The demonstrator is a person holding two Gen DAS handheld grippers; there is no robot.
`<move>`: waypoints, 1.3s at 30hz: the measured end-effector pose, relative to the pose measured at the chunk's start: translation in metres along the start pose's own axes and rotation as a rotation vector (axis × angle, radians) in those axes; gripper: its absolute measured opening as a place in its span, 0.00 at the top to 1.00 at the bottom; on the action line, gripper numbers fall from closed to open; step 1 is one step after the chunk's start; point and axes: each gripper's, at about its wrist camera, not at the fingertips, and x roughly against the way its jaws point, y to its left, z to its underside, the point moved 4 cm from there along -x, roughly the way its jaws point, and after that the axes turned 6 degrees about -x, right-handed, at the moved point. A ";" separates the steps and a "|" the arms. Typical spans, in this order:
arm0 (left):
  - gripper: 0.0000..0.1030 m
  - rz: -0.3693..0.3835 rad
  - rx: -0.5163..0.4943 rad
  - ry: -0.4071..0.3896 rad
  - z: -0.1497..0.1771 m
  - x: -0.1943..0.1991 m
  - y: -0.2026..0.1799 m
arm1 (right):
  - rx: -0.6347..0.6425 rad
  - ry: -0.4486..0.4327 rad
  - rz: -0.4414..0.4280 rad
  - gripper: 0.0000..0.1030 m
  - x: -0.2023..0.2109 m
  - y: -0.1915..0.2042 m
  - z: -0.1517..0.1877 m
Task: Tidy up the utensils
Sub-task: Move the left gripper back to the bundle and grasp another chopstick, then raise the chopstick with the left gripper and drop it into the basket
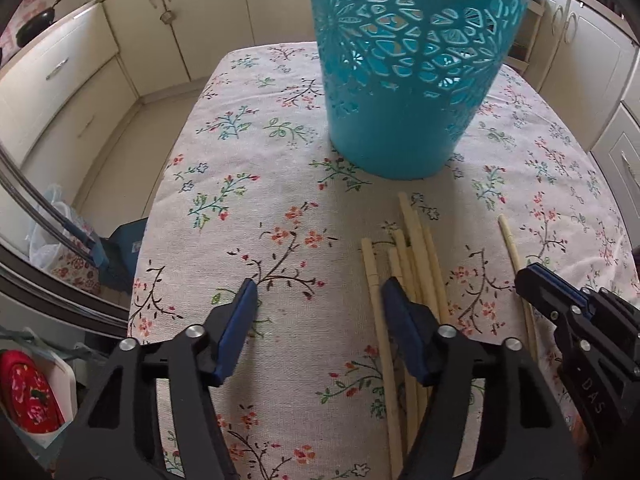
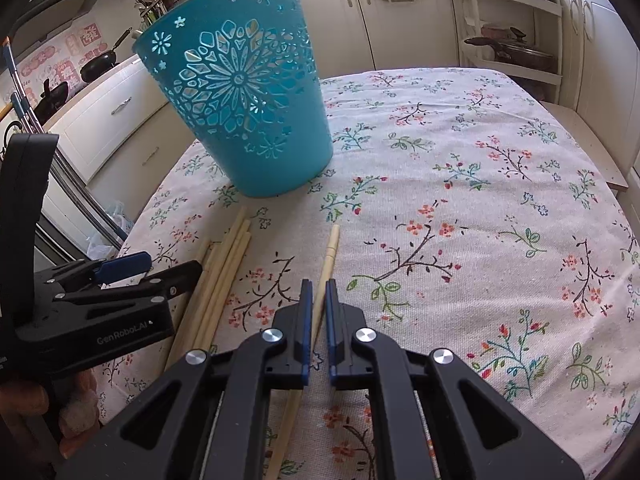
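A teal cut-out basket (image 1: 400,80) (image 2: 248,112) stands upright on the floral tablecloth (image 1: 280,208) (image 2: 460,160). In front of it lies a bundle of several pale chopsticks (image 1: 414,248) (image 2: 230,256). My left gripper (image 1: 320,284) (image 2: 120,268) hovers open over the bundle's left side. Its right finger covers most of the sticks, the leftmost stick lies just inside that finger, and no pad presses on anything. A single chopstick (image 1: 510,244) (image 2: 330,250) lies apart, to the right of the bundle. My right gripper (image 2: 318,284) (image 1: 560,304) is shut on its near part.
The table's left edge (image 1: 160,216) drops to the floor, where bags and a blue box sit. Cream cabinets (image 2: 380,20) ring the room. A dark pan (image 2: 100,64) rests on the left counter, and a shelf with pots (image 2: 516,52) stands at the back right.
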 end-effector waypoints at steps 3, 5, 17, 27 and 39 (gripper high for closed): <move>0.52 0.012 -0.010 -0.006 0.000 0.002 -0.004 | 0.001 0.000 0.000 0.93 0.000 0.000 0.000; 0.58 0.020 -0.021 -0.010 0.000 0.004 -0.008 | 0.004 -0.001 0.003 0.93 0.000 0.000 0.000; 0.95 0.159 -0.044 0.018 0.000 0.010 -0.015 | 0.007 -0.026 0.021 0.93 -0.001 -0.003 -0.002; 0.95 0.292 0.091 -0.045 -0.007 0.065 0.042 | 0.016 -0.031 0.028 0.93 0.000 -0.002 -0.001; 0.95 0.335 0.041 -0.470 -0.106 0.216 0.043 | 0.020 -0.036 0.035 0.93 0.001 0.000 0.001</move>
